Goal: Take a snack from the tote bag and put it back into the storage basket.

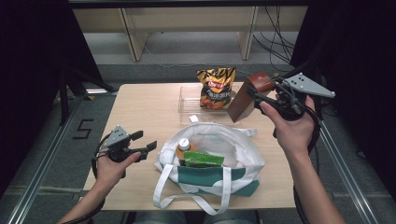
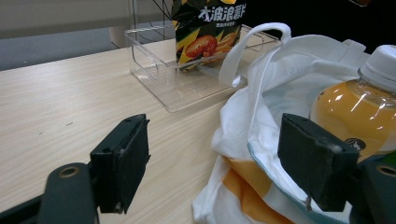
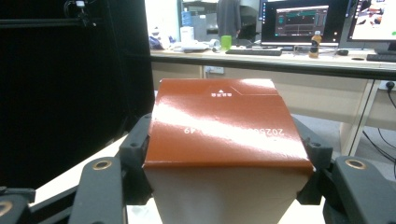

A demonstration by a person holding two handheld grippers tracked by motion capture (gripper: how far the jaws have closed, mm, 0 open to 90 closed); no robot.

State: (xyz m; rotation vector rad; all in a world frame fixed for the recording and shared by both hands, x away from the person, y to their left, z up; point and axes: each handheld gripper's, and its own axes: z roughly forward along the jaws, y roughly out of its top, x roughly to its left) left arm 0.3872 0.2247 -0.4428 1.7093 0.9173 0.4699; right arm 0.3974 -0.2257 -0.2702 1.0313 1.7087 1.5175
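A brown carton (image 1: 250, 95) hangs tilted above the table's far right, and my right gripper (image 1: 259, 95) is shut on it; in the right gripper view the carton (image 3: 224, 140) sits squeezed between both jaws. A white and green tote bag (image 1: 210, 163) lies open at the table's middle, holding an orange juice bottle (image 1: 183, 148) and a green packet (image 1: 203, 159). My left gripper (image 1: 140, 142) rests open on the table just left of the bag, nothing between its fingers (image 2: 122, 163); the bottle (image 2: 355, 116) shows close behind its right jaw.
A clear plastic tray (image 1: 189, 105) stands at the far middle of the table with a black and yellow chip bag (image 1: 215, 87) upright in it. A wooden bench frame and cables lie beyond the table. Bare tabletop stretches at the far left.
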